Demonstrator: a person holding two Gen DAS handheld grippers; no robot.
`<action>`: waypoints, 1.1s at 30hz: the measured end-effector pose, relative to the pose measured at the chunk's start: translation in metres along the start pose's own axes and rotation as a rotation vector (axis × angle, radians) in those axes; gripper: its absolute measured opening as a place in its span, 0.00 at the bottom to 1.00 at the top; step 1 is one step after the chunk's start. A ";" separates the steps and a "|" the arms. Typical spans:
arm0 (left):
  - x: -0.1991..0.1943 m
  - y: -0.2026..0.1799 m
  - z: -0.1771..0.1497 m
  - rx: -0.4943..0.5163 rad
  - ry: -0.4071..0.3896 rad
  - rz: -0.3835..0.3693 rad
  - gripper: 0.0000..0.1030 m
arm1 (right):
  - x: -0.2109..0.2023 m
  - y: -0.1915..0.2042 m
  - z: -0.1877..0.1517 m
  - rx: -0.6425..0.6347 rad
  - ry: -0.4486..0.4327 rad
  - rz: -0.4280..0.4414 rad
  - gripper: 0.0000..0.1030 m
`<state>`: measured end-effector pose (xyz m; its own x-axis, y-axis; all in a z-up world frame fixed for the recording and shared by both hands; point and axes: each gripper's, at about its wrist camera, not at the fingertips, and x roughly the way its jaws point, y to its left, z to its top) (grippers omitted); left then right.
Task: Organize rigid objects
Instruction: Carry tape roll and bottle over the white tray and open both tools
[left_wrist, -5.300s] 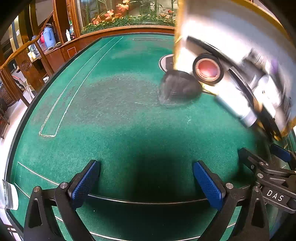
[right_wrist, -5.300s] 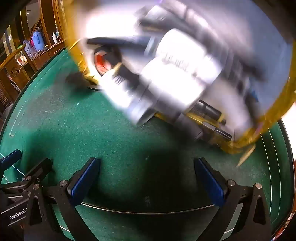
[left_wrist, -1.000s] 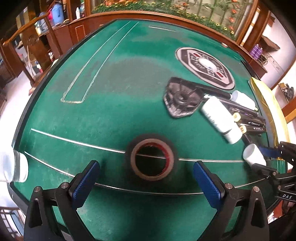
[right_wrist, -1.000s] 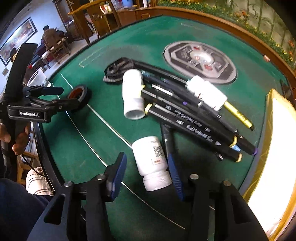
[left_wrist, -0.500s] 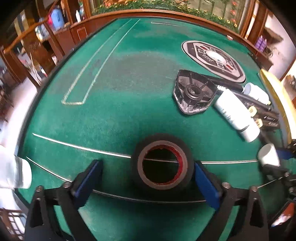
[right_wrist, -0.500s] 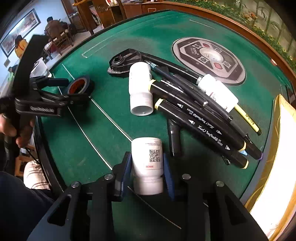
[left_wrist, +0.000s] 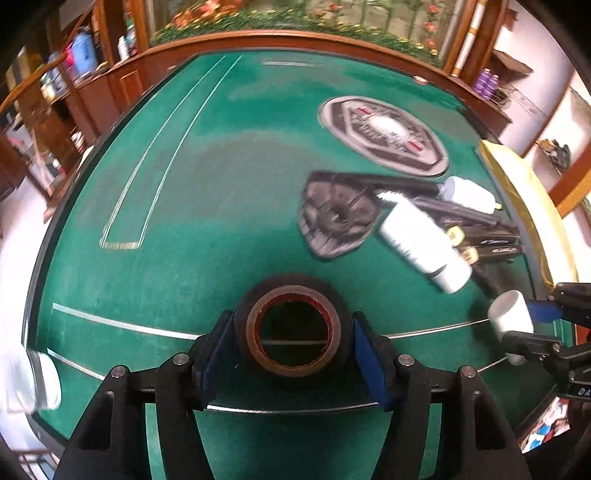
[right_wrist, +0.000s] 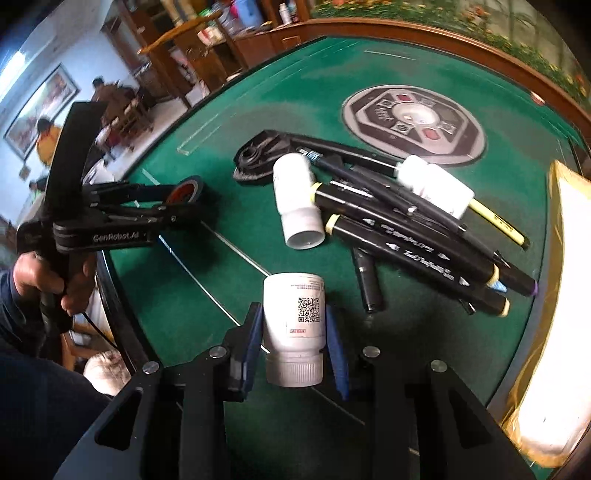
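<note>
The roll of black tape (left_wrist: 293, 326) lies flat on the green felt table (left_wrist: 207, 206), red core showing, right between the blue pads of my left gripper (left_wrist: 293, 354). Those jaws are closing on it; both pads look to be touching its outer wall, one on each side. Seen from my right wrist, the same roll sits at the near left part of the table with the left gripper's fingers reaching around it, my left hand (right_wrist: 44, 277) clenched on the handle.

My right gripper (right_wrist: 295, 349) is clamped on a white pill bottle (right_wrist: 293, 325), its QR label facing up and its ribbed cap toward me, pads pressed against both sides.

Beyond it lies the pile: a second white bottle (right_wrist: 295, 195) on its side, a third white bottle (right_wrist: 436, 186) farther right, several black markers (right_wrist: 417, 251) stacked across one another, a yellow pen (right_wrist: 498, 221) poking out beneath, and a black brush-like tool (right_wrist: 258, 157) at the far left end of the heap. A round grey control panel (right_wrist: 413, 123) is set into the felt behind them. A yellow-edged tray (right_wrist: 554, 258) lies at the right edge.
</note>
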<state>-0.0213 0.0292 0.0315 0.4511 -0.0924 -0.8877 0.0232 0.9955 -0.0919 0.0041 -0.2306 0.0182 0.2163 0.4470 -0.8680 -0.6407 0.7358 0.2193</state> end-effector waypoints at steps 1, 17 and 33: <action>-0.004 -0.004 0.004 0.022 -0.008 -0.003 0.64 | -0.003 -0.002 -0.001 0.026 -0.011 0.000 0.31; -0.034 -0.155 0.068 0.329 -0.073 -0.248 0.64 | -0.111 -0.080 -0.039 0.439 -0.213 -0.145 0.31; 0.034 -0.334 0.118 0.363 -0.010 -0.287 0.64 | -0.153 -0.248 -0.030 0.622 -0.235 -0.182 0.31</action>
<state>0.0915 -0.3039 0.0854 0.3888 -0.3672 -0.8450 0.4585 0.8726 -0.1682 0.1081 -0.4971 0.0837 0.4798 0.3351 -0.8109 -0.0522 0.9335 0.3548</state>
